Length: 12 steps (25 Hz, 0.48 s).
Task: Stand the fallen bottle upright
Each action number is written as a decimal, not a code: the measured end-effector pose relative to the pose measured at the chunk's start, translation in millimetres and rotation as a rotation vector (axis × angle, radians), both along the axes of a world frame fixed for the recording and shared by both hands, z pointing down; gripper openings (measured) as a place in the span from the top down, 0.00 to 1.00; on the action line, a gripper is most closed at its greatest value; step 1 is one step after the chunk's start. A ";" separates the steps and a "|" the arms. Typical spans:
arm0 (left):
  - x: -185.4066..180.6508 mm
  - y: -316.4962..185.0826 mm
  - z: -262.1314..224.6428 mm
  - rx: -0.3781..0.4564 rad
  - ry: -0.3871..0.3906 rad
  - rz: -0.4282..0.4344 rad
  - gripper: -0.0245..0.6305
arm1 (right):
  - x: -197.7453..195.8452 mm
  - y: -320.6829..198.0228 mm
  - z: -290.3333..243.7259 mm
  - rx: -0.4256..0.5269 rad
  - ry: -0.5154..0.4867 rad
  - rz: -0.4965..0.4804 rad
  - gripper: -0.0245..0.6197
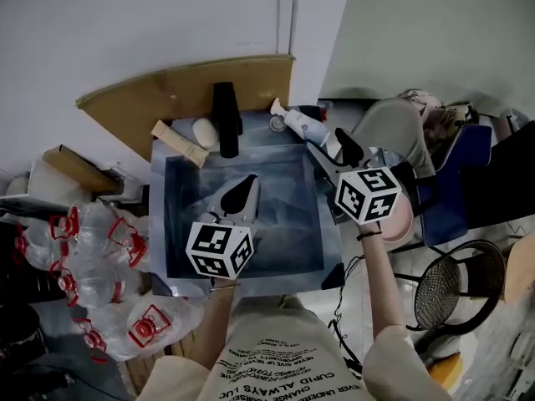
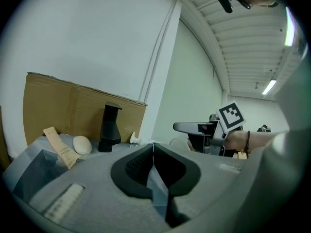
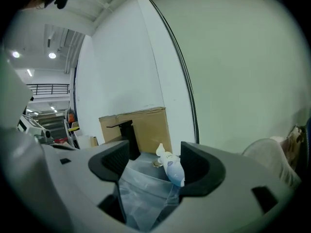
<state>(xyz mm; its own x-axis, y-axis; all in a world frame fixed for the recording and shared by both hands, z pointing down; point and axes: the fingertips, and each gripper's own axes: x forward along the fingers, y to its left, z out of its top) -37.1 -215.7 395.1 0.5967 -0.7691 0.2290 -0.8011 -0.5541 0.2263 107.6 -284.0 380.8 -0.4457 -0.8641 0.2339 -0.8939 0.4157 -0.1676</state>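
The fallen bottle (image 1: 303,126), white with a pale blue base, lies on its side at the back right corner of the plastic-lined sink (image 1: 167,224), its cap pointing toward the wall. My right gripper (image 1: 333,154) stands open just in front of the bottle's base. In the right gripper view the bottle (image 3: 173,168) lies between the jaws of the right gripper (image 3: 155,163), close to the right-hand one. My left gripper (image 1: 243,192) hangs over the middle of the basin, and in its own view the left gripper (image 2: 153,148) has its jaws shut with nothing in them.
A black faucet (image 1: 226,119), a white soap (image 1: 205,132) and a tan tube (image 1: 178,143) sit along the sink's back edge before a cardboard sheet (image 1: 184,86). Several large water bottles (image 1: 92,266) crowd the left. A pink basin (image 1: 401,222) and mesh basket (image 1: 456,286) are at right.
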 end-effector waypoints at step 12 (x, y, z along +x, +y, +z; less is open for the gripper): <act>23.9 -23.9 41.7 -0.118 0.012 0.052 0.92 | -14.4 -71.7 29.9 -0.117 0.188 -0.149 0.47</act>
